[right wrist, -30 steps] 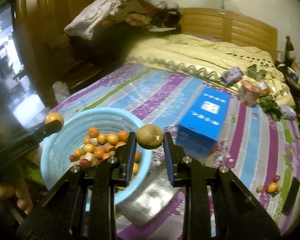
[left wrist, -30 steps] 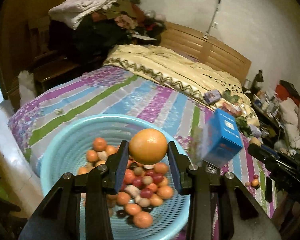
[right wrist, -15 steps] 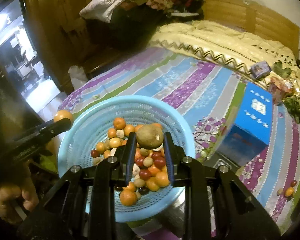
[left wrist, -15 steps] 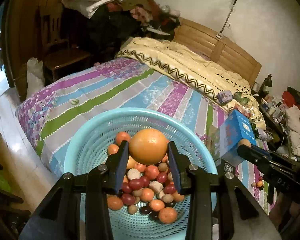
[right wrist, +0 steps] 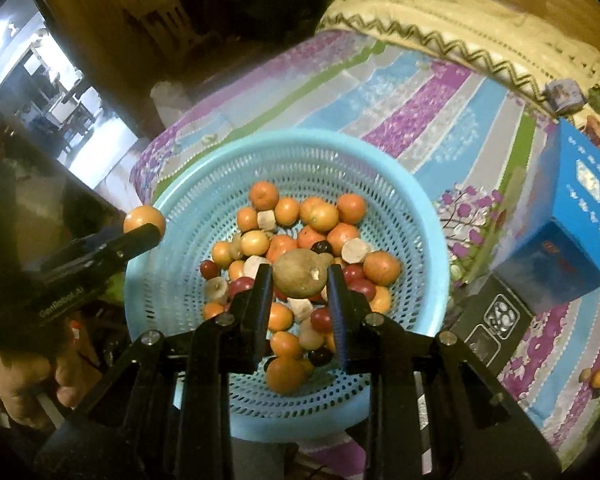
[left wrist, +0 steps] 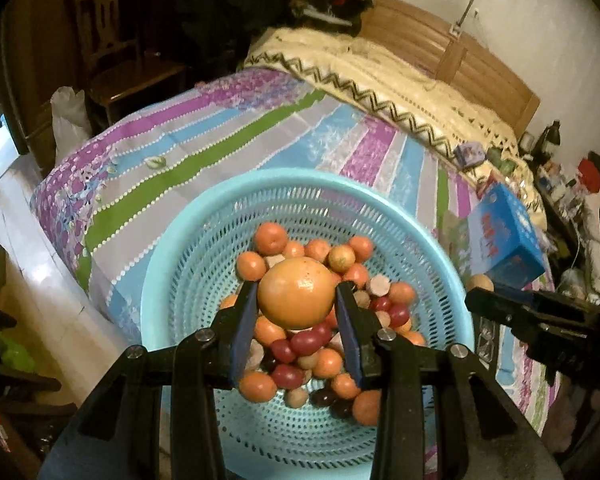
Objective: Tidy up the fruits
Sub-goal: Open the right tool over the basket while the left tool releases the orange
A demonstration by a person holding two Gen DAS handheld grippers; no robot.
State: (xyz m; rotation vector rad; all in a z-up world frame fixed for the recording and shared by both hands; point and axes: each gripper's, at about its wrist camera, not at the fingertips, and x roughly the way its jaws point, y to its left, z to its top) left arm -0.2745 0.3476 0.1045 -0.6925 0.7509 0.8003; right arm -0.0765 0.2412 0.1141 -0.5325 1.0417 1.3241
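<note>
Right above the round pale-blue perforated plastic basket (left wrist: 172, 280), the left gripper (left wrist: 296, 300) pinches a firm, smooth, roll-prone big orange (left wrist: 296, 298) across its middle, while the right gripper (right wrist: 299, 280) clamps a hard brown round fruit (right wrist: 299, 279).

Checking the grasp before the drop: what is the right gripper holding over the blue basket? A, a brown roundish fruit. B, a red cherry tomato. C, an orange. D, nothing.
A: the right gripper is shut on a brown fruit above the blue basket.
</note>
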